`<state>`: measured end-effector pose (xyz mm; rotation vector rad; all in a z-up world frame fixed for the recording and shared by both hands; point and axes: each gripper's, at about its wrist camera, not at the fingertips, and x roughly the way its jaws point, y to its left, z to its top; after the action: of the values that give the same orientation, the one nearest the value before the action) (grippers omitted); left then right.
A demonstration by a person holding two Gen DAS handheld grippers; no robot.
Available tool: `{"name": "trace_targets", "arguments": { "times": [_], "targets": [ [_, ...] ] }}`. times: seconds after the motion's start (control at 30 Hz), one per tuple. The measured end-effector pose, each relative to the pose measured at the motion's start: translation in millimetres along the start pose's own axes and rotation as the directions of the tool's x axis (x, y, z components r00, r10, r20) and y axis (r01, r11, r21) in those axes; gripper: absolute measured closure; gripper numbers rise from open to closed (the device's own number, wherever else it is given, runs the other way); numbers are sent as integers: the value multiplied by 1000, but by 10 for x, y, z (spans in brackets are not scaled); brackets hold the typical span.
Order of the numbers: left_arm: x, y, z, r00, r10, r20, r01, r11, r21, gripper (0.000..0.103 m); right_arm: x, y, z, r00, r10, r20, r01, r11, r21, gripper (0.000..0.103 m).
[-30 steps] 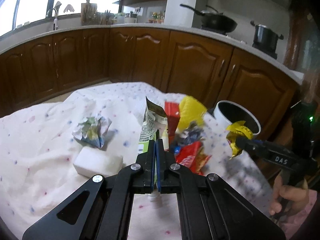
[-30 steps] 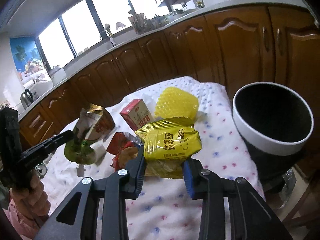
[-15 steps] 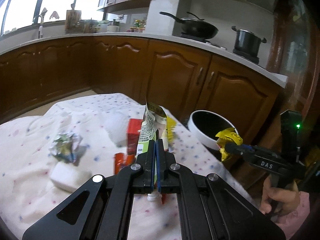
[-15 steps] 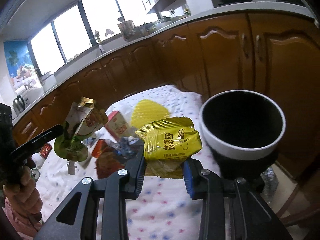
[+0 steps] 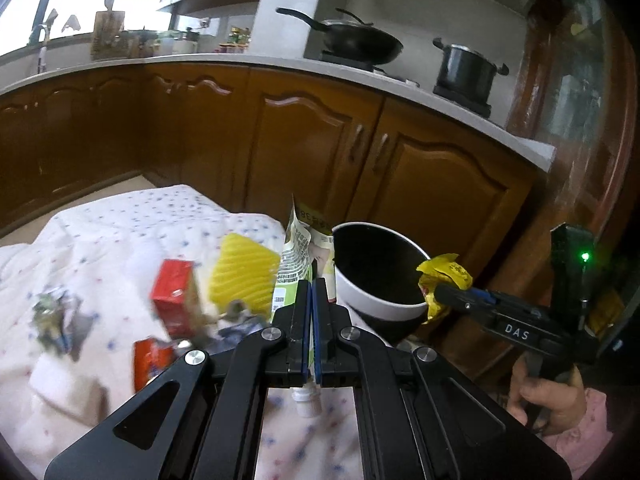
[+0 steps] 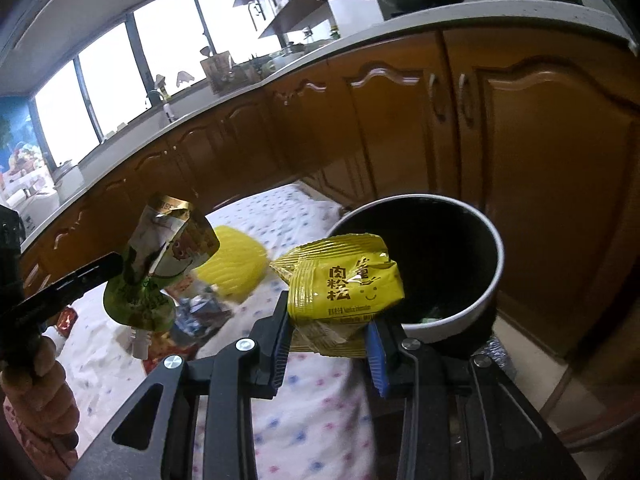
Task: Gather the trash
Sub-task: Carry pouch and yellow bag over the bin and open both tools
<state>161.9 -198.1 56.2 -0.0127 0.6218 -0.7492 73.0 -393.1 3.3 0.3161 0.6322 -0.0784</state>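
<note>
My left gripper (image 5: 311, 292) is shut on a flattened green and white spout pouch (image 5: 301, 252), held above the table just left of the bin; the same pouch (image 6: 156, 264) hangs at the left of the right wrist view. My right gripper (image 6: 328, 332) is shut on a yellow snack packet (image 6: 344, 284), which sits in front of the near rim of the white bin with a black inside (image 6: 448, 256). The left wrist view has that packet (image 5: 444, 276) at the bin (image 5: 376, 272) rim's right side.
On the dotted white cloth (image 5: 120, 232) lie a red box (image 5: 174, 300), a yellow ridged piece (image 5: 242, 276), a crumpled wrapper (image 5: 52, 320) and other scraps. Brown cabinets (image 5: 400, 168) stand close behind the table and bin. A hand (image 5: 552, 400) grips the right tool.
Both grippers have swung right toward the bin with their loads still held. The bin now looms larger and closer in both views; the table litter has slid left.
</note>
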Motion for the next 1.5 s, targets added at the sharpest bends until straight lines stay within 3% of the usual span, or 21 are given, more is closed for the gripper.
{"name": "trace_targets", "arguments": {
  "times": [0.3,0.73,0.97,1.13,1.3,1.37,1.5],
  "targets": [
    [626,-323,242,994,-74,-79,75,997,6,103,136,-375,191,998,-50,-34,50,998,23,69],
    [1496,-653,504,985,-57,-166,65,997,39,103,460,-674,325,992,-76,-105,79,997,25,69],
    [1893,-690,495,970,-53,-235,60,998,23,103,636,-754,315,985,-84,-153,88,996,15,69],
    [2030,-680,456,962,-47,-271,56,998,25,102,730,-813,311,980,-84,-179,89,996,22,69],
    [2072,-697,437,954,-50,-295,61,998,28,101,767,-828,356,977,-90,-193,96,995,23,58],
    [2056,-689,435,953,-54,-299,62,998,19,94,742,-844,362,976,-104,-190,111,993,28,51],
    [1964,-627,455,957,-59,-284,59,998,-8,81,652,-874,360,980,-101,-172,111,993,51,50]
  ]
}}
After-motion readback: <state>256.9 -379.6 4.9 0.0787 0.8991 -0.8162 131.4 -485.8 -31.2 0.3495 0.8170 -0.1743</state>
